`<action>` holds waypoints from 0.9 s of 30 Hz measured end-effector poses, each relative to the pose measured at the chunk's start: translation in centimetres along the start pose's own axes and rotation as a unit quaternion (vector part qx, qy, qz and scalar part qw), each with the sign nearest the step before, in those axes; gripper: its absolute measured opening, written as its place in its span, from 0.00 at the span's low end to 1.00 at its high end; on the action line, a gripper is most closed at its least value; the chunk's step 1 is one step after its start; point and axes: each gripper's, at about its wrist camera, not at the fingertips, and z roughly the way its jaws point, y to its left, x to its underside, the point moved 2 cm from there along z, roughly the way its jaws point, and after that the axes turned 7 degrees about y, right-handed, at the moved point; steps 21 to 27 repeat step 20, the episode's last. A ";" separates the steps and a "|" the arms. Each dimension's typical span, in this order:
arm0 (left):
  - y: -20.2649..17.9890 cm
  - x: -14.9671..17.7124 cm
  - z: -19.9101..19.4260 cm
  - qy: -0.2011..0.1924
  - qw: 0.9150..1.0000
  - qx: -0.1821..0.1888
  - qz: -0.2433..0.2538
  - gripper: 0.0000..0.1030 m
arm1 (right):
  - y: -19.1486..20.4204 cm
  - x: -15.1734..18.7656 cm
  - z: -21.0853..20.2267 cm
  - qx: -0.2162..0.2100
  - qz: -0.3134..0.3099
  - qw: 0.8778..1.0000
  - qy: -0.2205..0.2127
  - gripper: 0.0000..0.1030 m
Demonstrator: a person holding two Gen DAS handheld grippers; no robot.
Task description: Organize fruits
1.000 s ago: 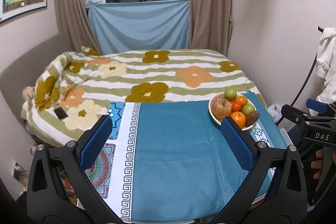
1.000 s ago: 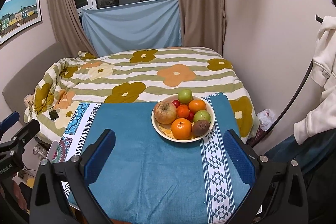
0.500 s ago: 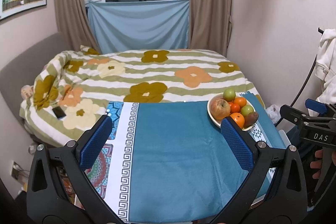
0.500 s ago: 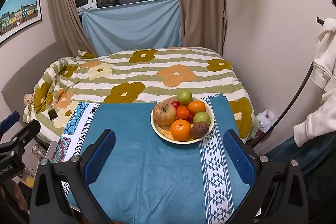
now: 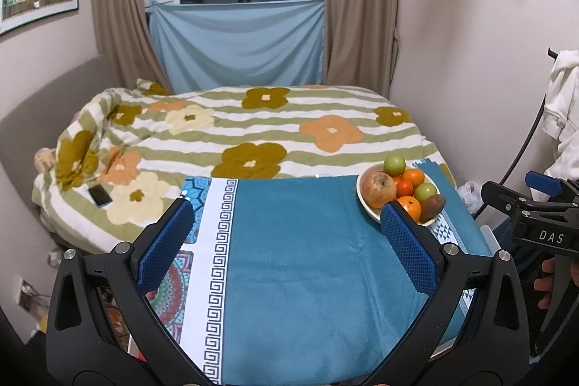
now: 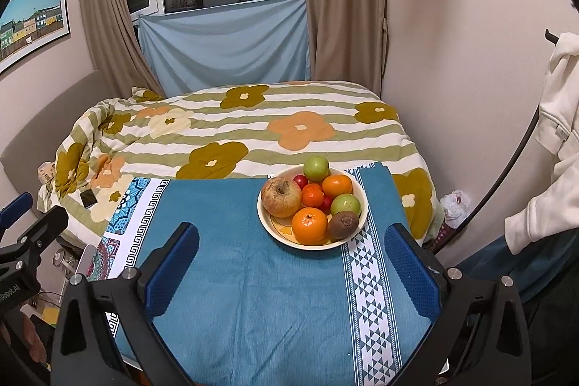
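Observation:
A cream bowl point(image 6: 354, 236) of fruit stands on the blue tablecloth point(image 6: 260, 295). It holds a big reddish apple point(image 6: 281, 196), two oranges point(image 6: 309, 225), two green apples point(image 6: 316, 168), small red tomatoes point(image 6: 313, 196) and a brown kiwi point(image 6: 343, 224). My right gripper point(image 6: 291, 245) is open and empty, well short of the bowl. In the left wrist view the bowl point(image 5: 372, 214) sits at the right, partly behind the right finger. My left gripper point(image 5: 289, 223) is open and empty over the cloth.
A bed with a flowered quilt point(image 6: 253, 122) lies behind the table, with a phone point(image 5: 99, 195) on it. A wall stands at the right with white clothing point(image 6: 557, 118) hanging. The right gripper's body point(image 5: 535, 223) shows at the right edge of the left view.
Both views have shifted slightly; the bowl sits a little further away in each. Both grippers stay open and empty.

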 end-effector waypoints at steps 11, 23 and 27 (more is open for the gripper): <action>0.9 -0.2 0.5 0.002 1.000 -0.007 0.002 1.00 | 0.0 0.0 0.2 0.001 0.000 1.000 0.000 0.99; 1.2 -0.3 0.7 0.001 1.000 -0.005 0.000 1.00 | 0.0 -0.1 0.2 0.001 0.000 1.000 0.000 0.99; 1.2 -0.3 0.7 0.001 1.000 -0.005 0.000 1.00 | 0.0 -0.1 0.2 0.001 0.000 1.000 0.000 0.99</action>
